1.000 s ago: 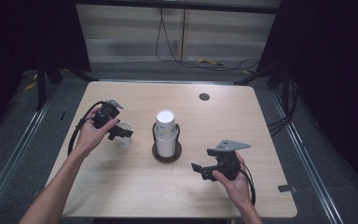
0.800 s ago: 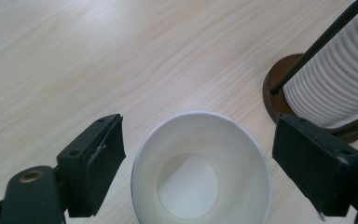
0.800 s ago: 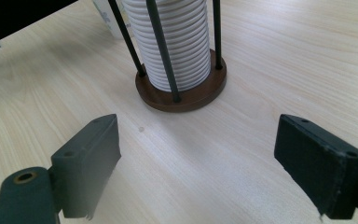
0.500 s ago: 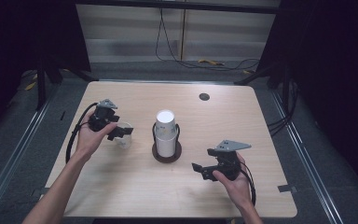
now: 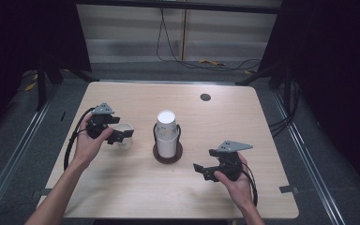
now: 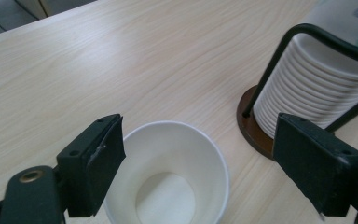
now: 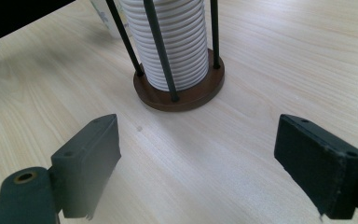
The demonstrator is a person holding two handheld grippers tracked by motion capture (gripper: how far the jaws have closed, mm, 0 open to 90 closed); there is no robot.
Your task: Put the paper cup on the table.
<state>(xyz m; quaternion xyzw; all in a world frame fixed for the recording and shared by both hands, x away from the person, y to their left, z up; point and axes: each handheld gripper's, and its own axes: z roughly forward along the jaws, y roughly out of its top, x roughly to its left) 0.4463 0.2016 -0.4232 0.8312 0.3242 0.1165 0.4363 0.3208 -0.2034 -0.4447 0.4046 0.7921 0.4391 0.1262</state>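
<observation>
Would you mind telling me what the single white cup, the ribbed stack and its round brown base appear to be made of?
The single white cup looks like matte paper, with a thin rolled rim. The ribbed white stack is probably nested paper cups, judging by the layered rims. The round brown base seems to be varnished wood or wood-look plastic, and the thin black rods are likely coated metal.

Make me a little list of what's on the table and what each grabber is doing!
table: pale wood
cup: white paper, upright, empty
cup stack: upside-down cups in a wire holder on a round brown base, mid-table
left gripper: open, fingers either side of the cup, whether they touch it is unclear
right gripper: open, holds nothing, aimed at the cup stack
</observation>
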